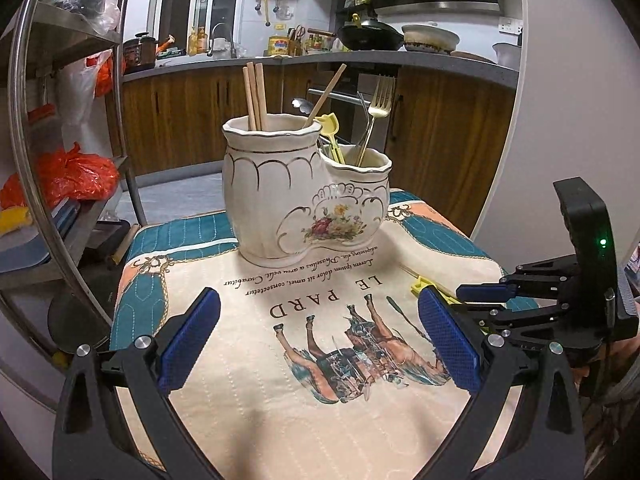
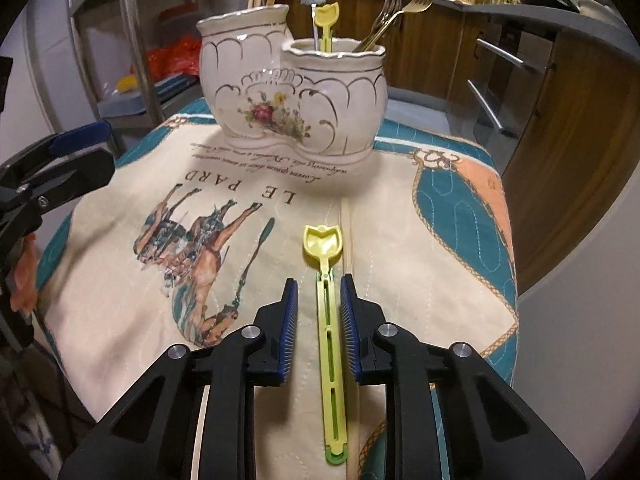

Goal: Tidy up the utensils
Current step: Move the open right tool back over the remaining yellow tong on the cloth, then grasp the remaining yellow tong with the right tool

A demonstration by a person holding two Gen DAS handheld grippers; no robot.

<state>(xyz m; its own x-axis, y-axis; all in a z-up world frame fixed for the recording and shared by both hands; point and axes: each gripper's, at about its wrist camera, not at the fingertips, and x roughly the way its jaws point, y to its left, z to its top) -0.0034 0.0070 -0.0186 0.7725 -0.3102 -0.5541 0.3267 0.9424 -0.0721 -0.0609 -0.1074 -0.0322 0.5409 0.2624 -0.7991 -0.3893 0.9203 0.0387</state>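
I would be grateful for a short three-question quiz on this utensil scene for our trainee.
1. True or false: the right gripper has its pads either side of the yellow fork's handle.
2. Which compartment of the ceramic holder holds the chopsticks: A taller, B shorter?
3. What metal utensil stands with its tines up in the shorter compartment?

Key:
1. True; a gap shows each side.
2. A.
3. The gold fork.
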